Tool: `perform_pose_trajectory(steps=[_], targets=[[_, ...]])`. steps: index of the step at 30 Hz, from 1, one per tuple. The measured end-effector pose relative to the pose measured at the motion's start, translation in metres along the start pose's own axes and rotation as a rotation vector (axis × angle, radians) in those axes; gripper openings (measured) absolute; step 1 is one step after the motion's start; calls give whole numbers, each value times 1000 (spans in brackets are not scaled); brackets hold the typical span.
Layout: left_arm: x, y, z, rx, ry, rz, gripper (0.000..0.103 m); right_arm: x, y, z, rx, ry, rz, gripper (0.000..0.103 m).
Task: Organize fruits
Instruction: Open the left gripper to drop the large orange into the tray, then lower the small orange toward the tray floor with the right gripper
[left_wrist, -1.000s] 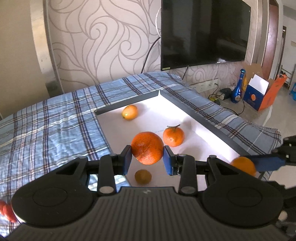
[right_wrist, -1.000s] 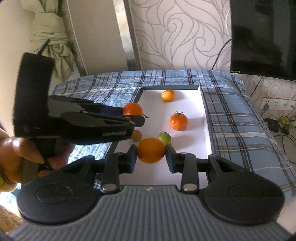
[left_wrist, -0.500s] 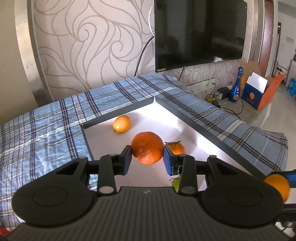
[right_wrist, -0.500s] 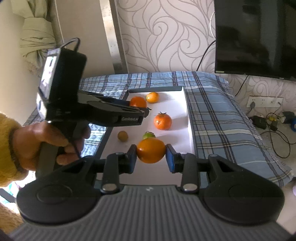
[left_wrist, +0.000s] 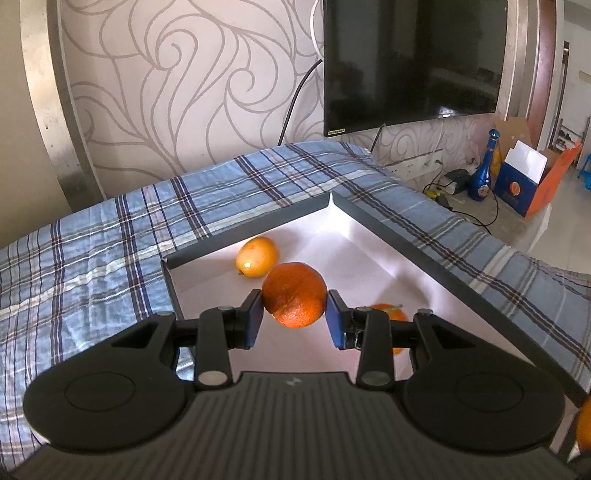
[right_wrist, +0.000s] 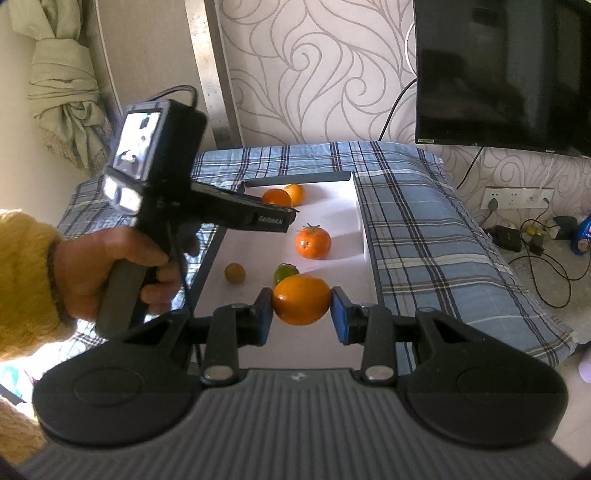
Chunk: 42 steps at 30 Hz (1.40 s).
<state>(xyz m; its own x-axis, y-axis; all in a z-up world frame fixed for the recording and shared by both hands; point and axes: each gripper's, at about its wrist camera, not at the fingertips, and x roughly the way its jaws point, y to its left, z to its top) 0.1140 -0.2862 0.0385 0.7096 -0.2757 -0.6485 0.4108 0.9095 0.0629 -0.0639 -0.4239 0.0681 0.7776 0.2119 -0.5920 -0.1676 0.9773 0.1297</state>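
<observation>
My left gripper (left_wrist: 294, 319) is shut on a dark orange (left_wrist: 294, 294) and holds it above the far part of the white tray (left_wrist: 354, 251). A yellow-orange citrus (left_wrist: 256, 257) lies near the tray's far corner, and a stemmed tangerine (left_wrist: 388, 312) lies behind the right finger. My right gripper (right_wrist: 301, 315) is shut on a smooth orange fruit (right_wrist: 301, 300) above the tray's near part. In the right wrist view the left gripper (right_wrist: 280, 218) holds its orange (right_wrist: 277, 197) beside the yellow citrus (right_wrist: 295, 192). A tangerine (right_wrist: 313, 242), a green fruit (right_wrist: 284, 272) and a small brown fruit (right_wrist: 235, 273) lie on the tray.
The tray has a dark raised rim (left_wrist: 417, 254) and sits on a blue plaid cloth (left_wrist: 110, 236). A TV (left_wrist: 410, 62) hangs on the patterned wall. Cables and a power strip (right_wrist: 517, 236), a blue bottle (left_wrist: 482, 173) and an orange box (left_wrist: 528, 181) are on the floor at right.
My left gripper has carried its orange farther along the tray toward the yellow citrus. My right gripper has drawn back slightly, still holding its fruit.
</observation>
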Motion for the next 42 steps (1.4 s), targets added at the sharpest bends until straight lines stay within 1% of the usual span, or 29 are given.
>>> perform_pose_trajectory(steps=[6, 12, 23, 24, 25, 27, 28, 39, 41, 42], targets=[[16, 1, 8, 8, 13, 3, 42, -1, 5, -1, -7, 10, -2, 36], [24, 1, 10, 17, 22, 0, 42, -3, 5, -3, 3, 12, -19, 36], [18, -1, 9, 31, 14, -2, 43, -4, 12, -4, -11, 13, -13, 36], [17, -1, 10, 31, 13, 0, 44, -3, 12, -3, -12, 13, -11, 36], [15, 0, 10, 30, 12, 4, 50, -3, 12, -3, -13, 13, -8, 36], [11, 0, 10, 32, -5, 16, 58, -2, 12, -2, -17, 12, -3, 36], [9, 1, 11, 34, -11, 17, 59, -2, 12, -2, -18, 11, 0, 36], [-16, -3, 7, 24, -38, 12, 60, 0, 11, 1, -33, 1, 31, 36], [-22, -4, 6, 24, -42, 10, 62, 2, 11, 2, -33, 1, 36, 36], [-25, -5, 6, 25, -45, 11, 64, 3, 11, 2, -36, 0, 39, 36]])
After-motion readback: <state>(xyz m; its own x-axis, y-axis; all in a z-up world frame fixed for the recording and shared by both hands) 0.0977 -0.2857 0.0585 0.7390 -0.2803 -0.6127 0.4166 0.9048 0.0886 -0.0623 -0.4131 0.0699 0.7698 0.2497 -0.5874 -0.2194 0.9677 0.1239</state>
